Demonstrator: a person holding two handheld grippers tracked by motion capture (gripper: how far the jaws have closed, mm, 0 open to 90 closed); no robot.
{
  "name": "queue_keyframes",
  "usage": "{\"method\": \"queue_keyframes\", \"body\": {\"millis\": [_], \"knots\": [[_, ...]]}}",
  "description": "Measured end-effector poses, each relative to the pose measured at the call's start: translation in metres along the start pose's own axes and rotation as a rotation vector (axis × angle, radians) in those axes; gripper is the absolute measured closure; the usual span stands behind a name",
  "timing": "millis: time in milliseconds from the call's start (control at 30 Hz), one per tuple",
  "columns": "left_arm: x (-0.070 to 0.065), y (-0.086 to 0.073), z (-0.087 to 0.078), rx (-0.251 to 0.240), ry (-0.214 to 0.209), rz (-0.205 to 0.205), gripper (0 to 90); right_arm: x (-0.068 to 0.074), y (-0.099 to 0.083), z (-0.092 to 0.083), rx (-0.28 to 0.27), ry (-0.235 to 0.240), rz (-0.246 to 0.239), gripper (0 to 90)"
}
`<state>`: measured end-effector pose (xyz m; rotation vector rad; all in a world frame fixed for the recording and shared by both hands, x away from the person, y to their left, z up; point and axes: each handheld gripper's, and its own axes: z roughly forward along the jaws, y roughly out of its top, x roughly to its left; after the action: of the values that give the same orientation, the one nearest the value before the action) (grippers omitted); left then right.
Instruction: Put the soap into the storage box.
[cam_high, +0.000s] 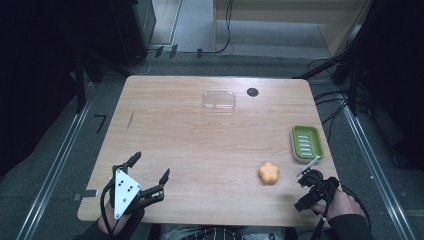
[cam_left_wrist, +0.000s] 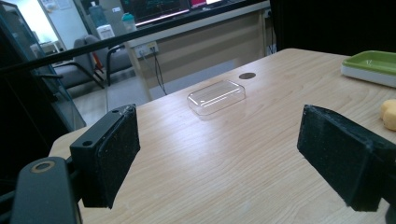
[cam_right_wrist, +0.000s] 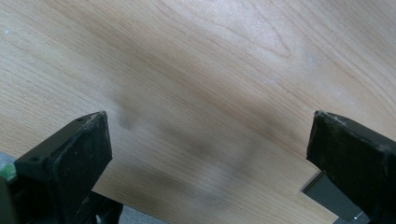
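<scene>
Soap (cam_high: 269, 173), orange and flower-shaped, lies on the worktop (cam_high: 200, 150) near its right front corner, just left of the right tool (cam_high: 306, 191), whose jaws stand apart and empty. A green soap dish (cam_high: 307, 142) sits just beyond. The left tool (cam_high: 149, 170) gapes empty at front left.

Light wooden table (cam_high: 200, 150) stood on grey floor (cam_high: 60, 165) with metal rails (cam_high: 55, 170). Cables (cam_high: 225, 30) trailed behind. Sides dark. Left gripper view showed chairs (cam_left_wrist: 79, 70) and a monitor (cam_left_wrist: 159, 9).
</scene>
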<state>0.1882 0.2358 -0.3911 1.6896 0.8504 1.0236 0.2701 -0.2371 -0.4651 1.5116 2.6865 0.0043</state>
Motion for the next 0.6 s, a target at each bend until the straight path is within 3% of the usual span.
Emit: {"method": "queue_keyframes", "body": {"millis": [267,600], "knots": [[0.002,-0.001,-0.001,0.0,0.01,-0.015,13.5,0.005,0.005,-0.003,-0.008,-0.006,-0.029,0.1],[0.001,-0.001,0.0,0.003,0.005,-0.004,13.5,0.011,0.011,-0.006,-0.036,-0.026,-0.089,0.1]]}}
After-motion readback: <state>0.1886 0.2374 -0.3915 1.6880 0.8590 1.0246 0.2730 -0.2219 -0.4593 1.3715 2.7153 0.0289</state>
